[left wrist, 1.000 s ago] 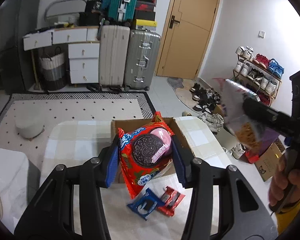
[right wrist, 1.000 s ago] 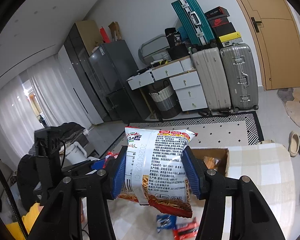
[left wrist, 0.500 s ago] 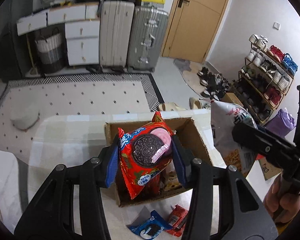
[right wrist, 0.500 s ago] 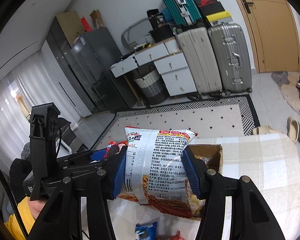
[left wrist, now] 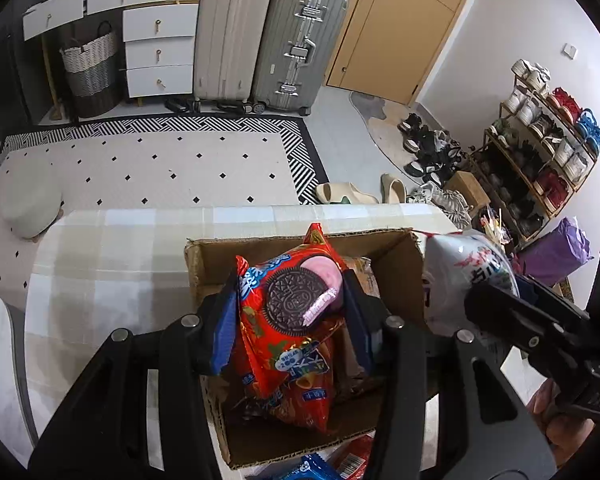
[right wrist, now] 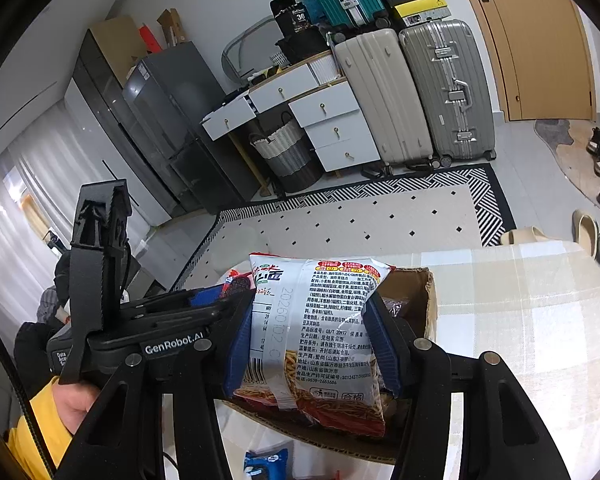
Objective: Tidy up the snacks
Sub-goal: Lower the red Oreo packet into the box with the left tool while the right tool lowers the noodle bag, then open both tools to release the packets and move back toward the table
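My left gripper [left wrist: 290, 316] is shut on a red Oreo packet [left wrist: 290, 312] and holds it over the open cardboard box [left wrist: 212, 256] on the checked table. Several snack bags lie inside the box. My right gripper [right wrist: 310, 340] is shut on a white noodle snack bag [right wrist: 316, 332], held above the box's near edge [right wrist: 430, 292]. The same bag shows at the right of the box in the left wrist view [left wrist: 468, 276]. A blue Oreo packet [left wrist: 312, 470] and a red packet [left wrist: 354, 456] lie on the table in front of the box.
The checked tablecloth [left wrist: 112, 256] has bare room left of the box. Beyond the table are a dotted rug [left wrist: 152, 168], suitcases [left wrist: 268, 36], a drawer unit [left wrist: 156, 40] and a shoe rack [left wrist: 548, 148]. A blue packet [right wrist: 266, 462] lies near the box.
Both grippers have moved forward and down over the box with their packets still held. The box now fills the lower middle of both views.
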